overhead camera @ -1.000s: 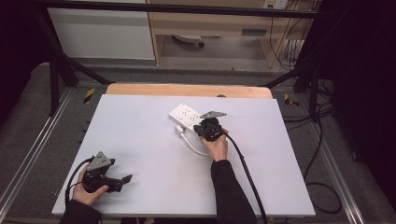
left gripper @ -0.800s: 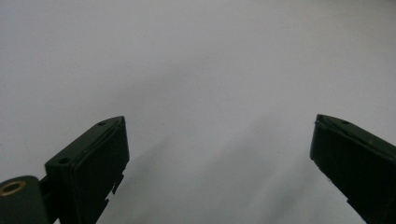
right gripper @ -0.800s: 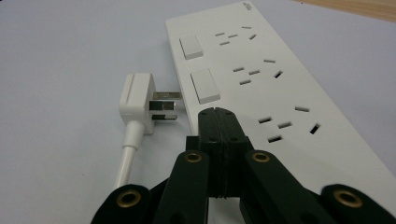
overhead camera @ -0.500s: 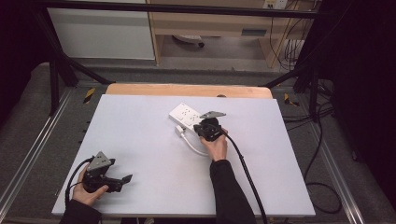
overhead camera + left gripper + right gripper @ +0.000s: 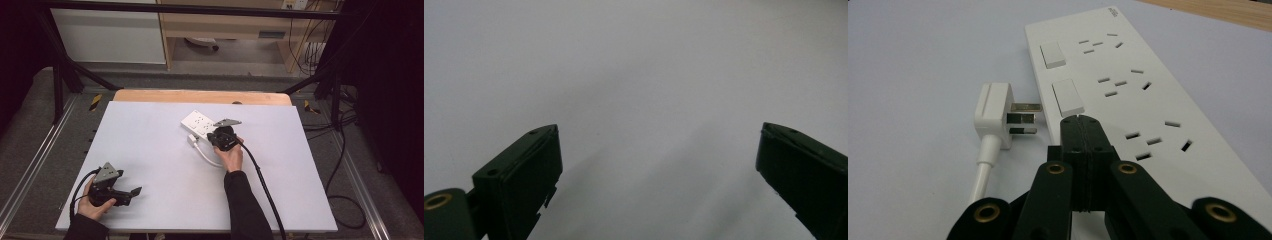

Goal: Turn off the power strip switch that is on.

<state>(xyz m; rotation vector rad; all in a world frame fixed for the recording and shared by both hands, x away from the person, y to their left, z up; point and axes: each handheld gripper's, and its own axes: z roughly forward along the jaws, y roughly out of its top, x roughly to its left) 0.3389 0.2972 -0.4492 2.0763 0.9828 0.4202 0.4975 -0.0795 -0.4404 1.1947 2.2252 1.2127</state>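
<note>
The power strip [image 5: 1128, 85] lies flat on the white tabletop [image 5: 150, 150], a little beyond its middle and towards the far wooden edge [image 5: 200, 96]. In the high view the power strip [image 5: 199, 123] has its long axis on a diagonal, from far left to near right, with its near end under the right tool [image 5: 223, 138]. In the right gripper view the strip runs away from the camera, its two rocker switches along the left edge and three groups of socket slots beside them.

The plug [image 5: 998, 115] lies on the tabletop just beside the strip, apart from it. Its three metal prongs point level at the strip's switch side, and its white cable [image 5: 982, 175] trails back towards the camera. In the high view the plug [image 5: 193, 141] sits at the strip's near side, and the cable [image 5: 207, 156] curves towards the right hand [image 5: 230, 157].

The right tool [image 5: 1083, 125] is fully closed with nothing between its jaws; its tip is at the strip's near switch, and I cannot tell whether it touches.

The left tool [image 5: 125, 192] sits at the near left corner, well apart from the strip, held in the left hand [image 5: 92, 205]. Its jaws stand wide over bare tabletop.

Beyond the tabletop are a grey floor [image 5: 30, 125], a black frame [image 5: 60, 75], a white cabinet [image 5: 107, 35] and loose cables [image 5: 340, 165] at the right
</note>
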